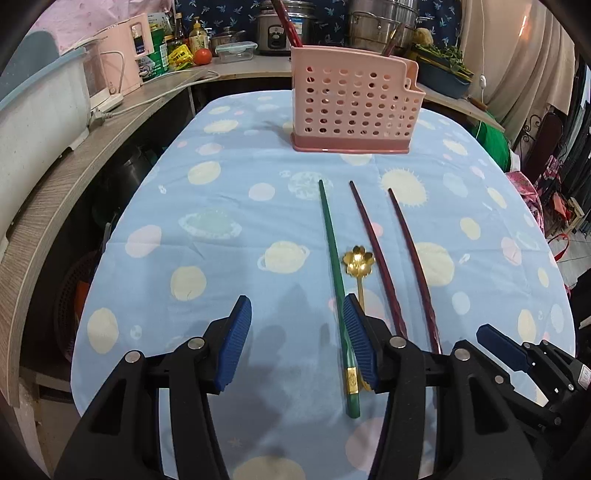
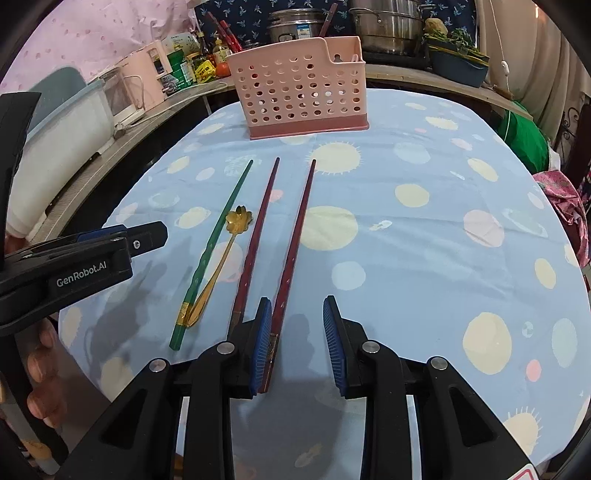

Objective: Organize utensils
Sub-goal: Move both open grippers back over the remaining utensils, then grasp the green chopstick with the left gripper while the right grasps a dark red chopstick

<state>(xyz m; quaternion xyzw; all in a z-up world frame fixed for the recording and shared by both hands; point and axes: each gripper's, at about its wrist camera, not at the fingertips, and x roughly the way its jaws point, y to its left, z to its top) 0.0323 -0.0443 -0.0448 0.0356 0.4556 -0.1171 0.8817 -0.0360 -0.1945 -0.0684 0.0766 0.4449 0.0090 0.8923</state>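
A pink perforated utensil holder (image 1: 354,107) (image 2: 299,86) stands at the table's far side with dark red chopsticks in it. A green chopstick (image 1: 334,266) (image 2: 214,243), a gold flower-shaped spoon (image 1: 358,262) (image 2: 236,225) and two dark red chopsticks (image 1: 373,243) (image 2: 295,236) lie side by side on the cloth. My left gripper (image 1: 297,343) is open and empty, its right pad beside the green chopstick. My right gripper (image 2: 297,343) is open and empty, its left pad next to the right red chopstick.
The table has a blue planet-print cloth (image 1: 229,206) (image 2: 424,236). A wooden counter (image 1: 55,177) runs along the left with a pink kettle (image 1: 122,55), bottles and a tomato. Steel pots (image 2: 388,22) stand behind the holder. The left gripper shows at the left of the right wrist view (image 2: 110,247).
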